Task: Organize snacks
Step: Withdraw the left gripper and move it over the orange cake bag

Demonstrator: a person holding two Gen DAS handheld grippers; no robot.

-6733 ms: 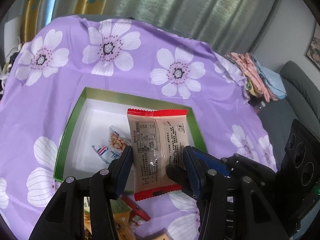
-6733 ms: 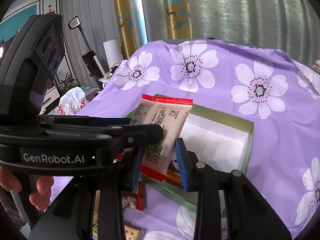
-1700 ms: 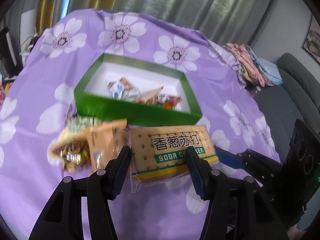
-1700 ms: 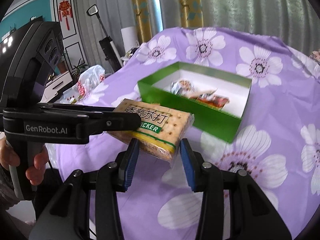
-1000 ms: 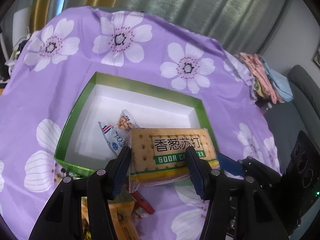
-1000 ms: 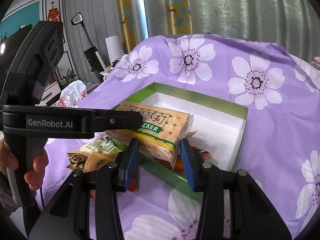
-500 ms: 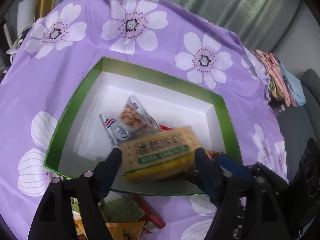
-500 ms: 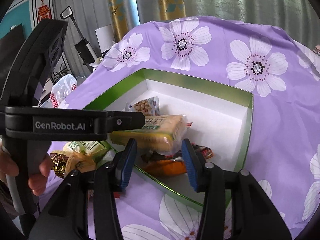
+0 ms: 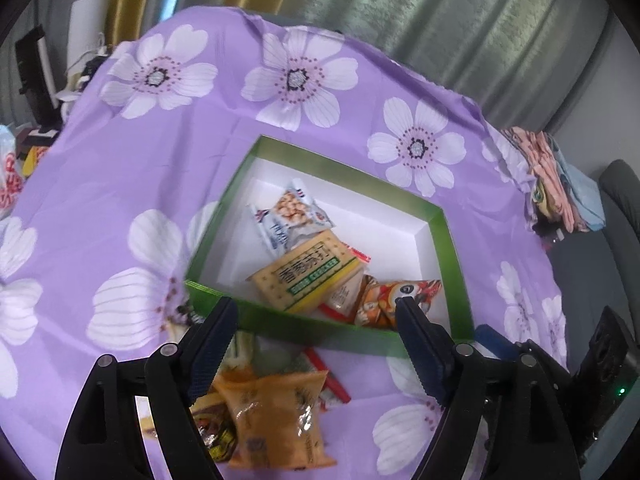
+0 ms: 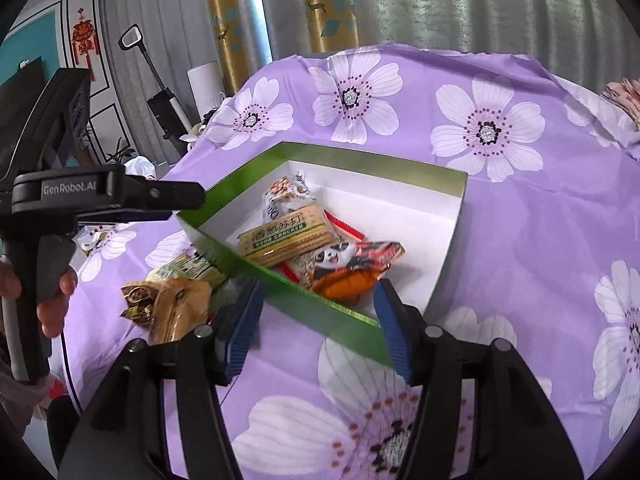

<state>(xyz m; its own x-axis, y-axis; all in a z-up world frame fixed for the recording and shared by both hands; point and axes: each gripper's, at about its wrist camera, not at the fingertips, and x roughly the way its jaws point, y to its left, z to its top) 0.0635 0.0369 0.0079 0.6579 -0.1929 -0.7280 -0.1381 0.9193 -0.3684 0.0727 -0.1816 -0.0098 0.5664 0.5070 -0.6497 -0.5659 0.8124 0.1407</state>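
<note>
Where "SODA CRACKER" reads, the cracker pack (image 10: 286, 237) lies in the green box (image 10: 454, 222).

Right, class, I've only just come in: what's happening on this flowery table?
A person holding a gripper in each hand is sorting snacks into a green cardboard box on the purple flowered tablecloth. The yellow soda cracker packet lies inside the box beside a peanut packet and an orange panda packet. The left gripper and right gripper are both open and empty. More snack packets wait outside the box.
</note>
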